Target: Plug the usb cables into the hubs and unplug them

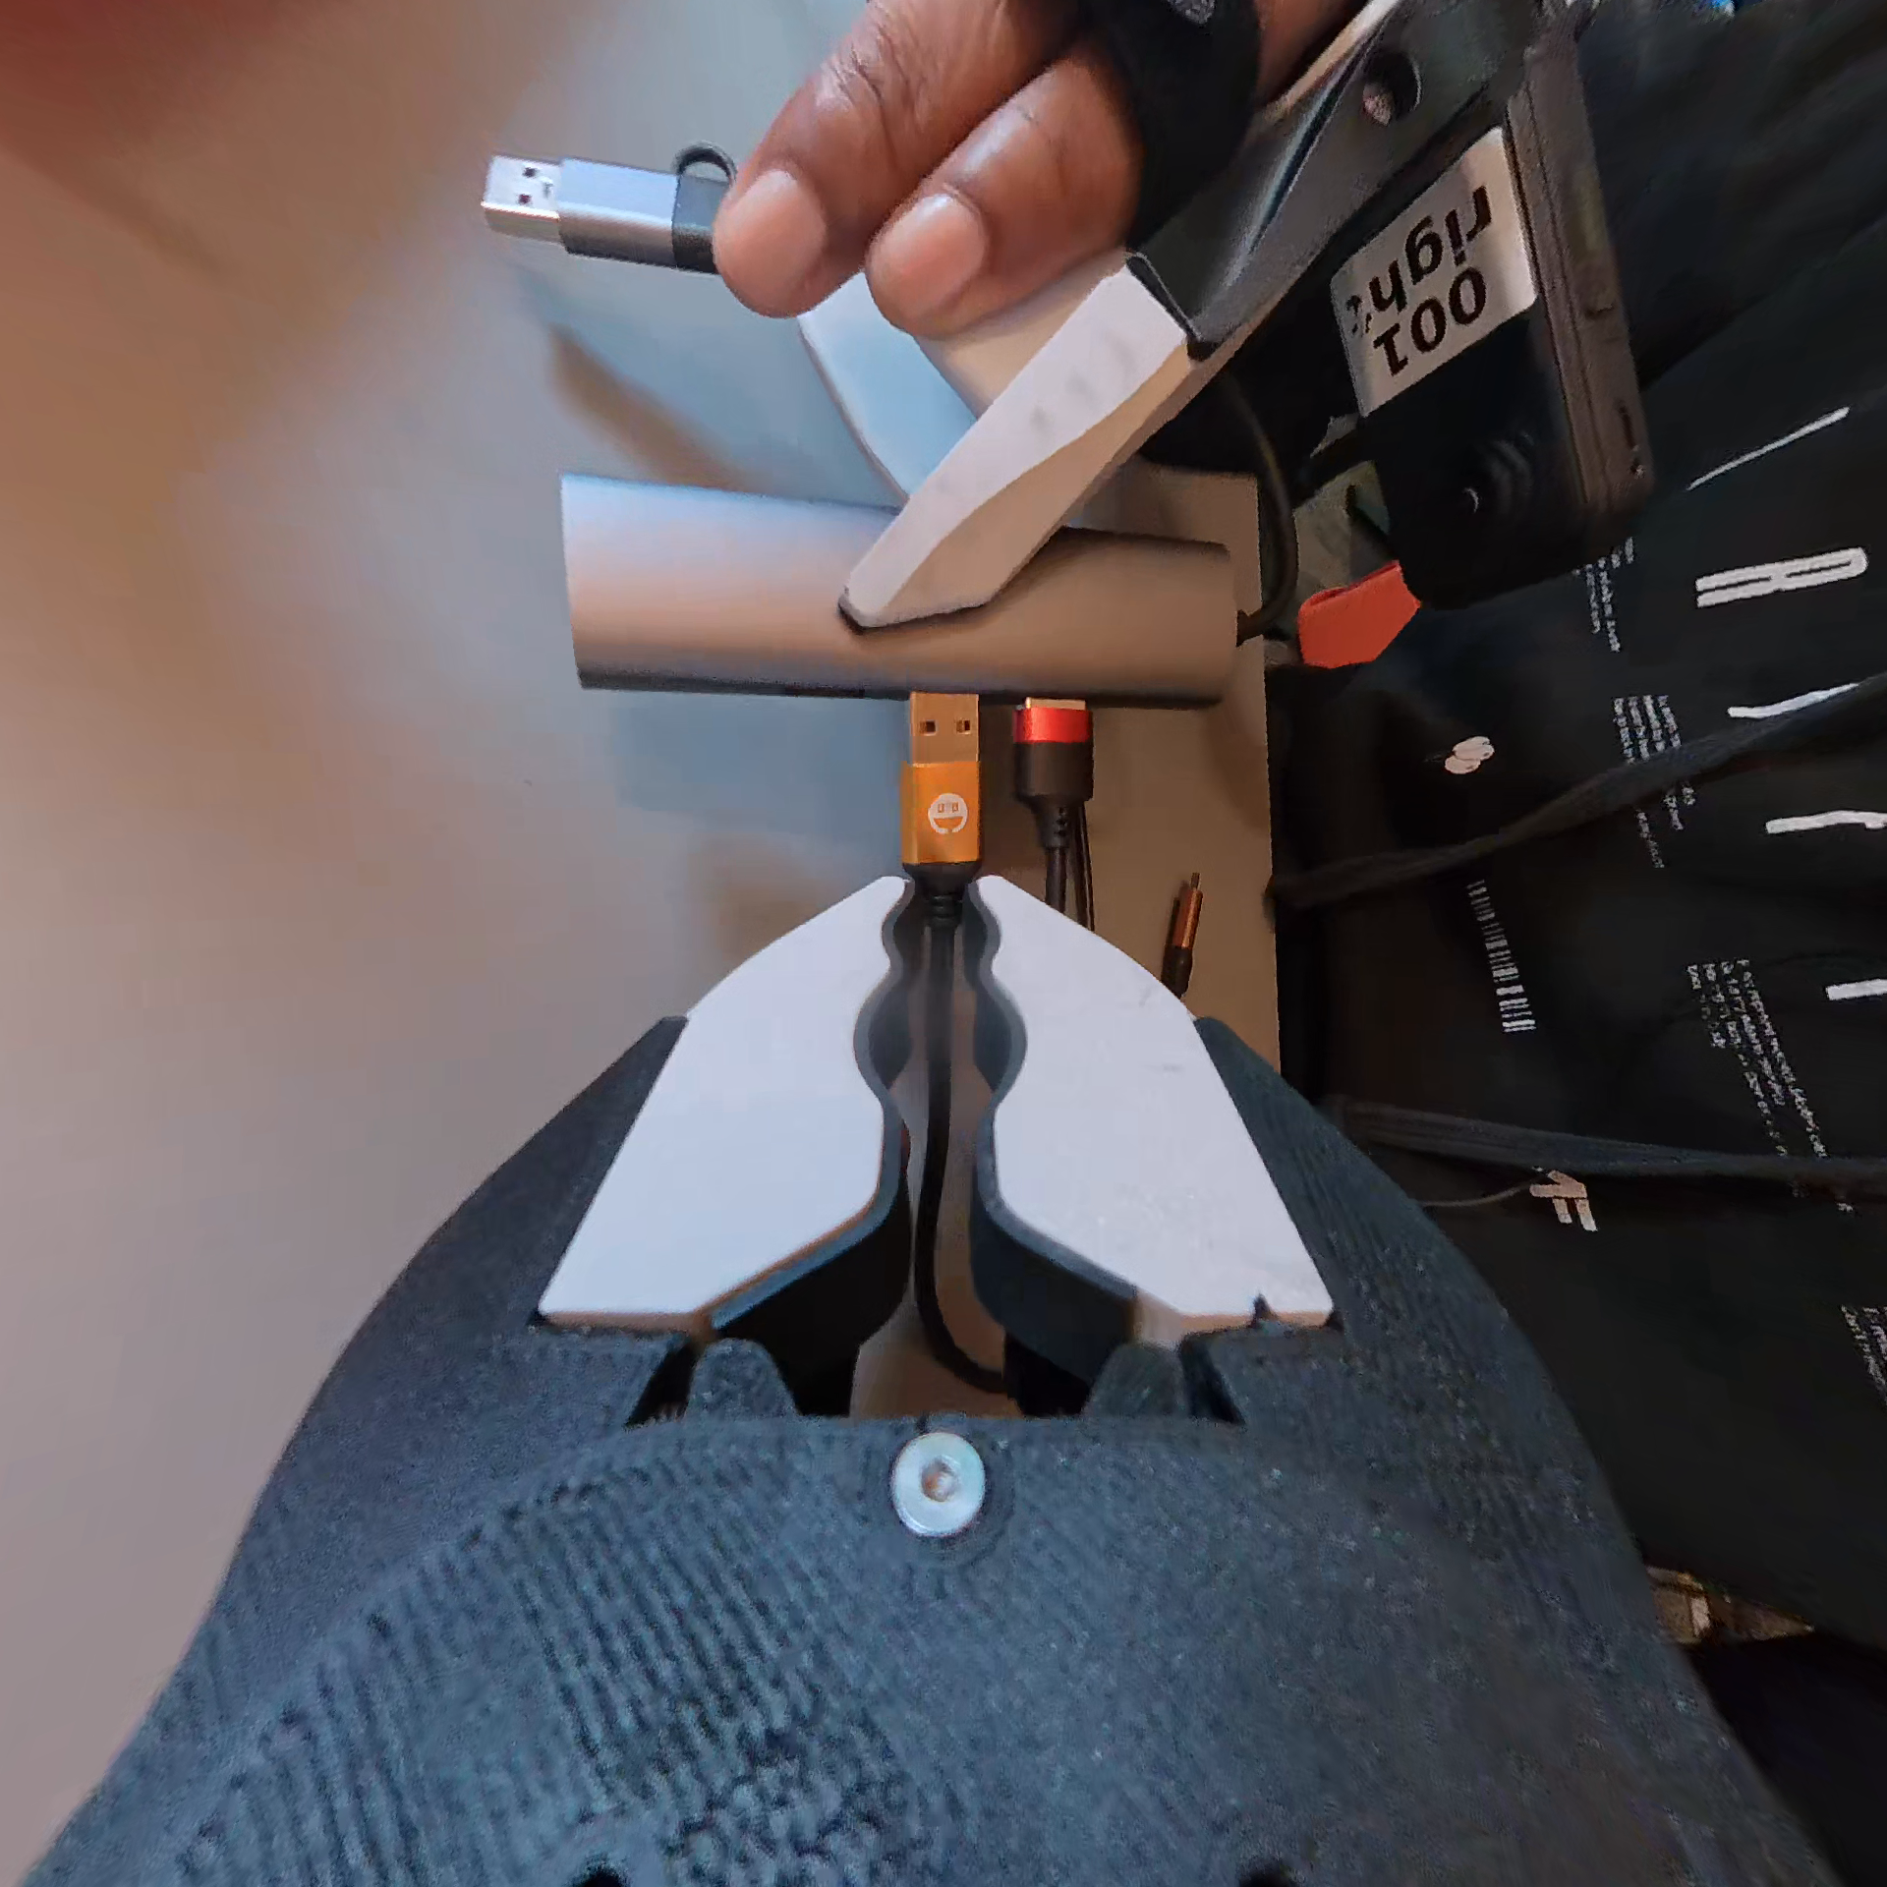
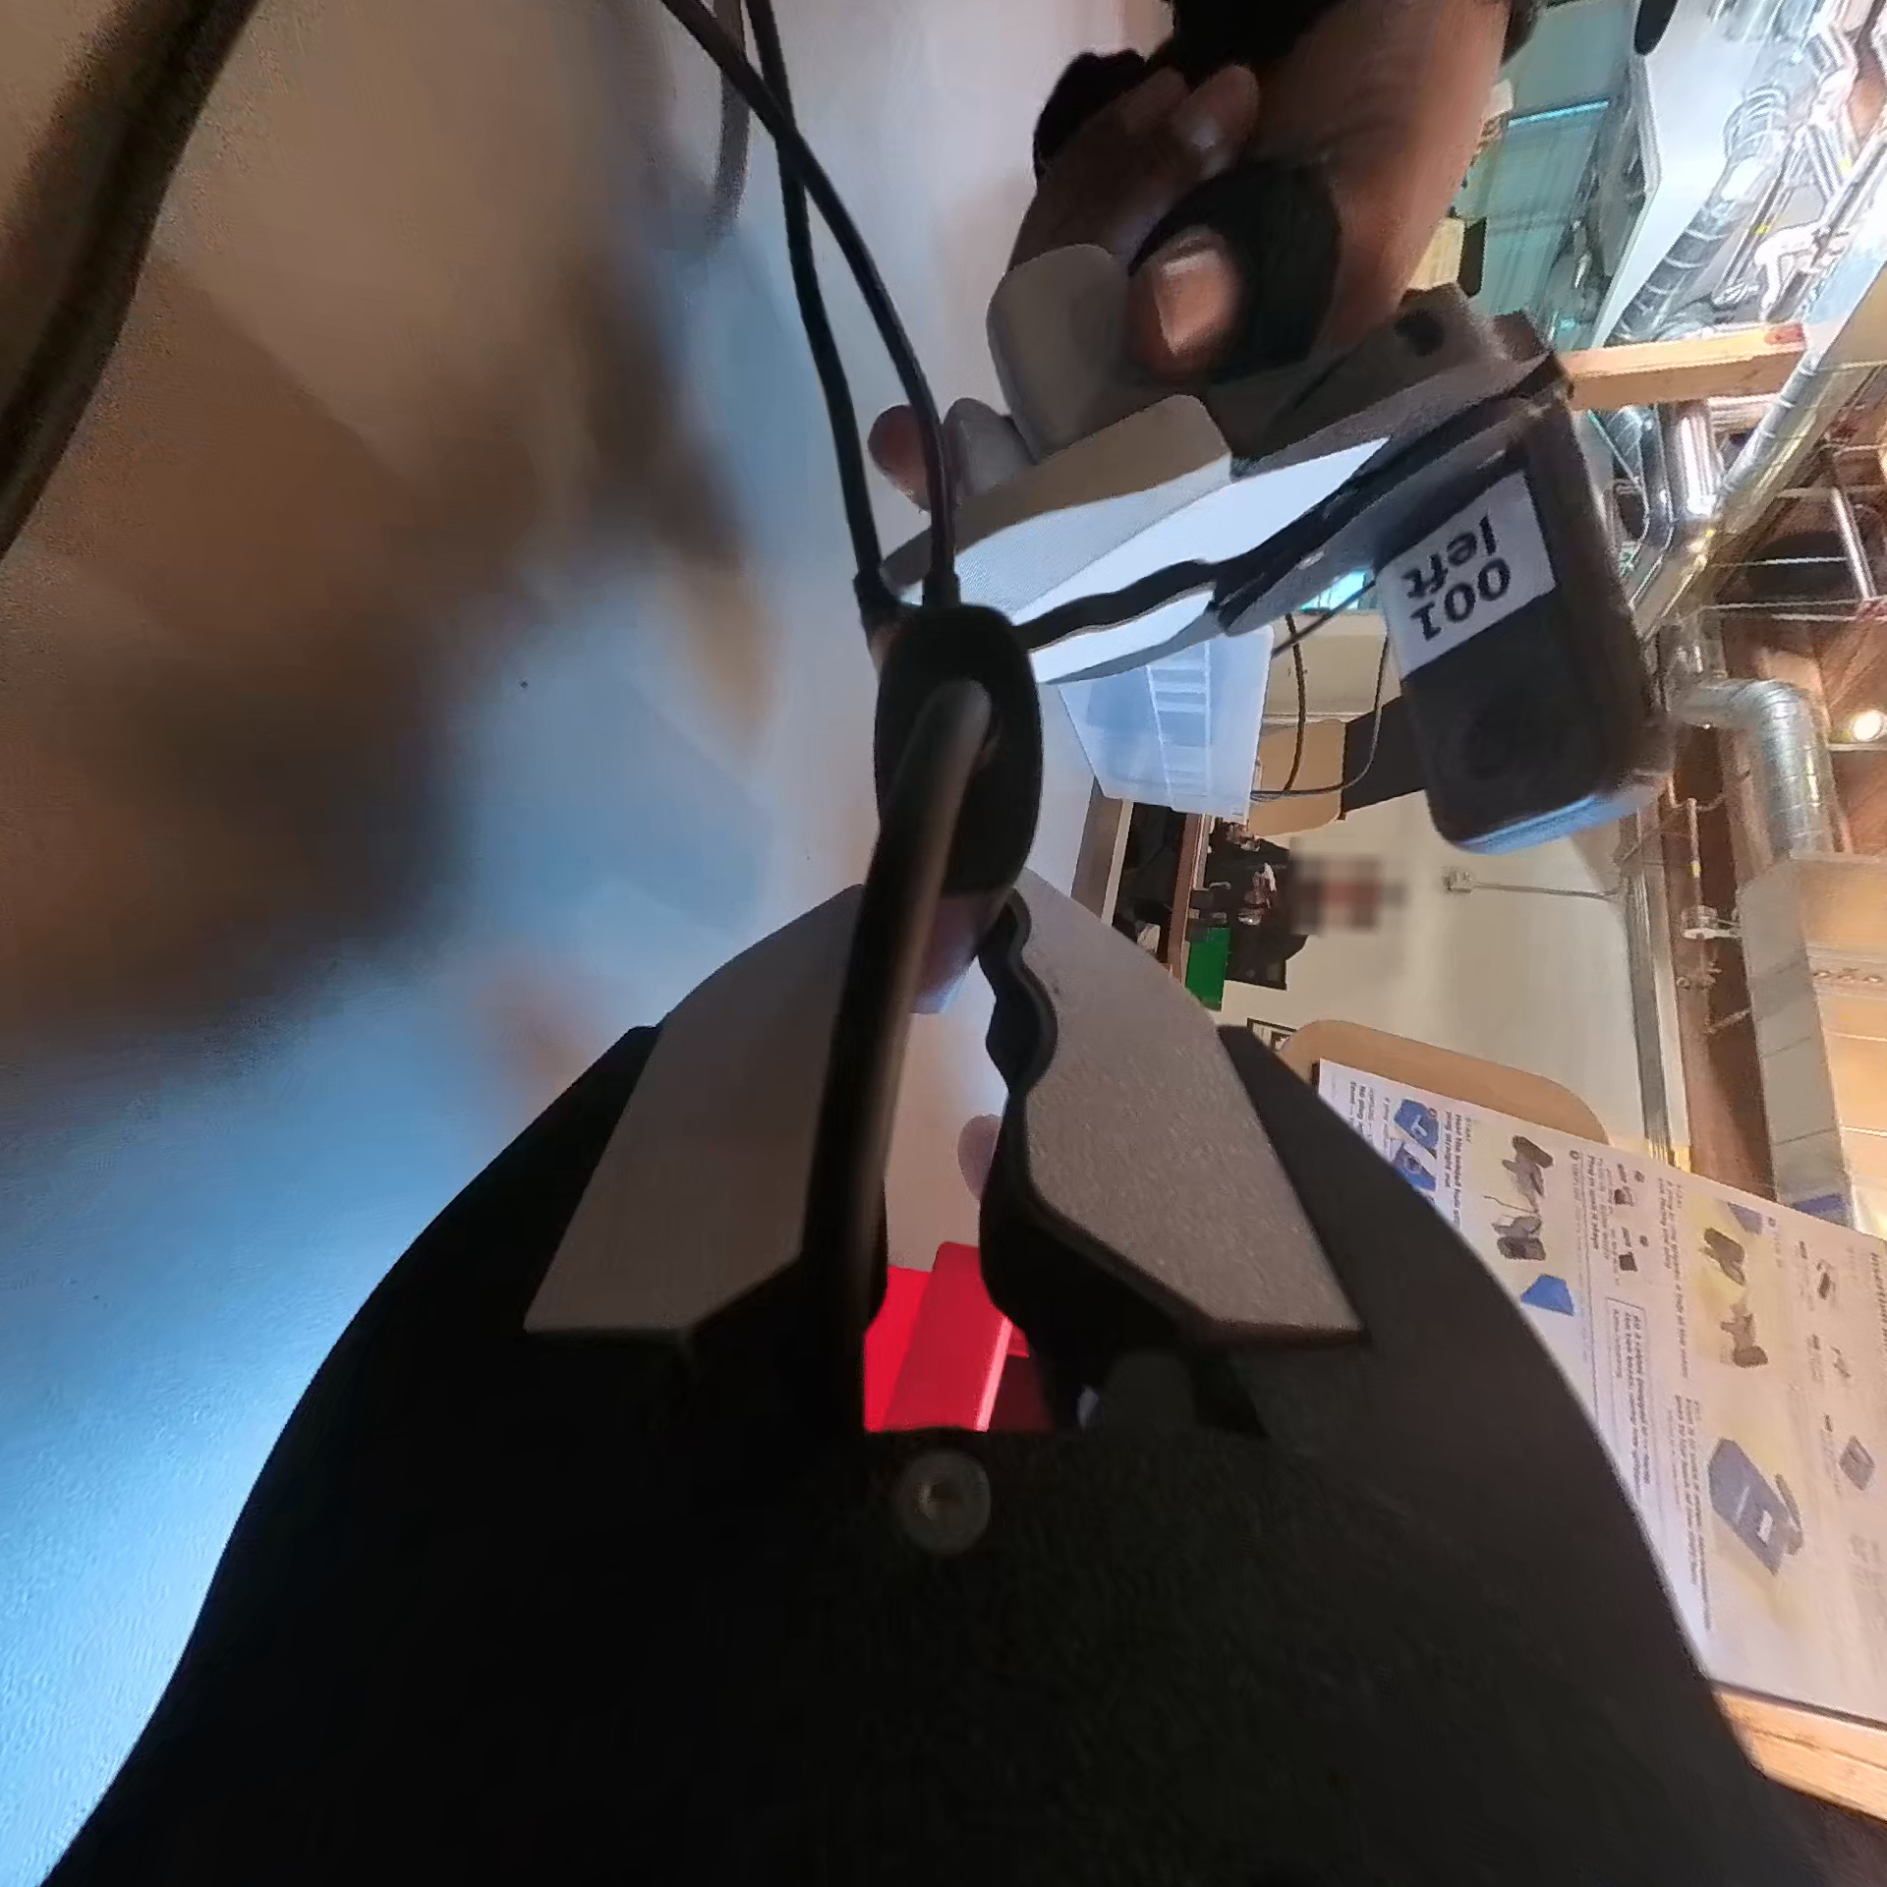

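Grey USB hub [image 1: 735, 592] lies crosswise in the left wrist view, lifted off the pale table [image 1: 306, 715], long side facing the camera. Orange USB plug [image 1: 939, 791]: its metal tip sits right at the hub's near edge; depth of insertion cannot be told. Left gripper [image 1: 937, 899] is clenched on the black cable [image 1: 934, 1072] just behind the orange plug, fingers nearly meeting around it. Red USB plug [image 1: 1052, 740] just beside the orange one, also at the hub's edge. Right gripper [image 1: 919, 602] grasps the hub, one pale finger [image 1: 1021, 460] laid across the hub's top; a hand [image 1: 919, 174] holds that gripper. Beyond the hub, the hub's own silver USB connector [image 1: 602, 209] hangs free. In the right wrist view the hub's end [image 2: 955, 756] fills the gap between the fingers, dark and blurred.
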